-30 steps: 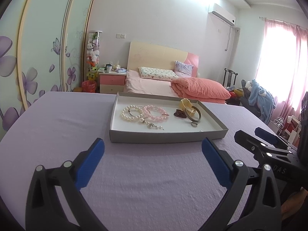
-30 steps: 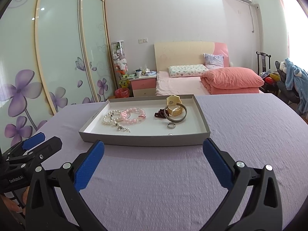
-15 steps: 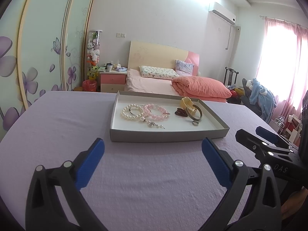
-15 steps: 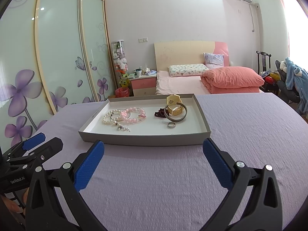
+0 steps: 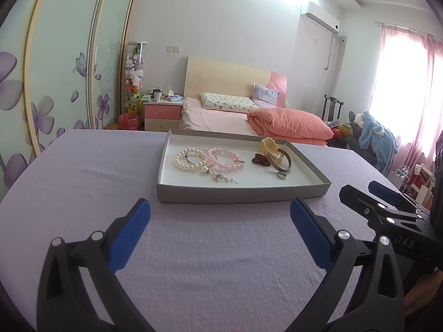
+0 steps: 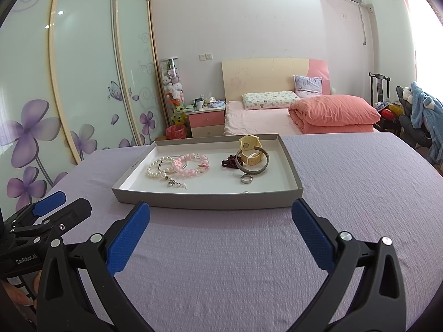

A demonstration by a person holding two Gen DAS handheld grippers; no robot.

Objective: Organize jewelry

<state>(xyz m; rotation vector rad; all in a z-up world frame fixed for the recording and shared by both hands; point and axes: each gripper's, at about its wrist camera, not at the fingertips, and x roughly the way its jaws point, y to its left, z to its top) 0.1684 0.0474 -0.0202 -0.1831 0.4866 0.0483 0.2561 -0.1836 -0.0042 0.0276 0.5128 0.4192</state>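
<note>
A shallow grey tray (image 5: 238, 196) (image 6: 205, 203) lies on the purple tablecloth. In it lie a white pearl bracelet (image 5: 186, 160) (image 6: 157, 168), a pink bead bracelet (image 5: 225, 160) (image 6: 191, 163), a dark red bead bracelet (image 5: 259, 160) (image 6: 228, 163), a metal bangle (image 5: 283, 163) (image 6: 253, 163) around a yellow watch (image 5: 270, 146) (image 6: 249, 149), a silver ring (image 5: 281, 175) (image 6: 246, 178) and a small silver charm (image 5: 223, 178) (image 6: 177, 184). My left gripper (image 5: 220, 221) and right gripper (image 6: 220, 222) are open and empty, just short of the tray's near wall.
The right gripper shows at the right of the left wrist view (image 5: 387, 210); the left gripper shows at the left of the right wrist view (image 6: 47, 218). Beyond the table are a bed (image 6: 290, 113), a nightstand (image 6: 206, 120) and sliding wardrobe doors (image 6: 83, 83).
Both grippers have held nearly still, open. The left view has shifted very slightly; the tray and jewelry have not moved.
</note>
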